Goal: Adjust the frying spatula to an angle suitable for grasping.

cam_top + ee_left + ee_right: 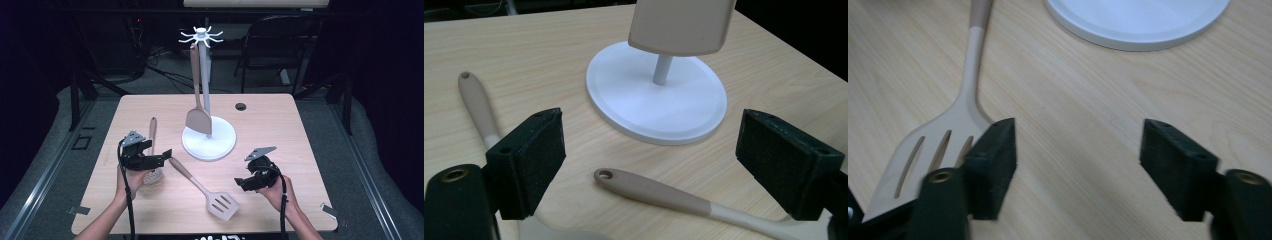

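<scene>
A white utensil stand point(208, 141) rises at the table's middle, and a tan solid spatula point(197, 117) hangs from its top hooks. A slotted spatula point(220, 204) lies flat in front of the stand with its handle point(649, 192) pointing up-left. My left gripper point(157, 151) hovers low over that handle's end, jaws open on either side of it and not touching. A perforated spoon point(152, 127) lies to the left, partly under my left hand. My right gripper point(245, 182) is open over bare wood, just right of the slotted spatula's head point(938, 150).
The stand's round base point(656, 95) sits close behind the left gripper point(649, 150), with the hanging spatula's blade point(681, 25) above it. A cable hole point(241, 106) lies at the table's far side. A dark chair point(280, 45) stands beyond the table.
</scene>
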Action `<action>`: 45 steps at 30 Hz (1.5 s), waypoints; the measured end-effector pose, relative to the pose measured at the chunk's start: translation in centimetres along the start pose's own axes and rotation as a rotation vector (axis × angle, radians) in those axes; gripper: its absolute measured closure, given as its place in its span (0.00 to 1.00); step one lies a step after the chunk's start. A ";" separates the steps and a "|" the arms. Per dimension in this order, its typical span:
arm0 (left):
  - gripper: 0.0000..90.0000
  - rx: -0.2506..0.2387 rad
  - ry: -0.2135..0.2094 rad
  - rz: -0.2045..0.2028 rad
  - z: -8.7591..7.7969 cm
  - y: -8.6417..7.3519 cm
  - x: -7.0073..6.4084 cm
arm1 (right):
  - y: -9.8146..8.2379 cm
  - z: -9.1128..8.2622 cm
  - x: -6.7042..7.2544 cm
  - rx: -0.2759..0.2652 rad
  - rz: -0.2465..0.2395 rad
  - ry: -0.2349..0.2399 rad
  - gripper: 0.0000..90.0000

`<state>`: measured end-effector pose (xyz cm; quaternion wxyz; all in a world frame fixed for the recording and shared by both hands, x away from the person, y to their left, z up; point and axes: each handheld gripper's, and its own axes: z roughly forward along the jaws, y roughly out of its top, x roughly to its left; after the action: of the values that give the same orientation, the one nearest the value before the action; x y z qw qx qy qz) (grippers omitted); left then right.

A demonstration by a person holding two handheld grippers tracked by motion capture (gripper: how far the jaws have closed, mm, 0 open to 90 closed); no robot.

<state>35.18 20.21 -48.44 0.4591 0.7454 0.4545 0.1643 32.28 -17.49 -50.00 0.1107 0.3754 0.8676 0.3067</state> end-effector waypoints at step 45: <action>0.22 0.218 0.010 -0.081 4.7 -4.5 -4.3 | -2.8 4.2 7.1 0.300 -0.140 0.124 1.00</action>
<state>33.62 14.84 -53.92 0.3793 0.7712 0.5016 0.0992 27.52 -11.99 -54.72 0.0207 0.3067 0.9328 0.1878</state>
